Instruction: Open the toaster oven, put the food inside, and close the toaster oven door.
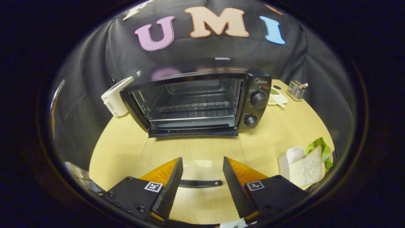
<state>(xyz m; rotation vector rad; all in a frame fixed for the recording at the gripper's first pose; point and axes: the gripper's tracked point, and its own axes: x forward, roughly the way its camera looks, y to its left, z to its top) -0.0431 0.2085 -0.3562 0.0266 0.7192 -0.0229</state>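
- My gripper (202, 164) is spread wide, holding nothing; bare table (126, 148) shows between the two fingers (172, 183).
- The oven (196, 101) sits well beyond the fingers, straight ahead on the table.
- Its door (193, 132) is down flat toward me, and I can see the wire rack (193, 106) inside the cavity.
- Two knobs (258, 99) stand one above the other on the oven's right panel.
- The sandwich (311, 163), white bread with green lettuce, lies on a white tray (289, 156) just right of the right finger, near the table edge.
- A white appliance (115, 96) stands beside the oven's left side; I can't tell whether it touches.
- Past the oven's right side I see a small plate (277, 98) and a wire holder (295, 90).
- A dark strap (200, 183) on the gripper body shows low between the fingers.
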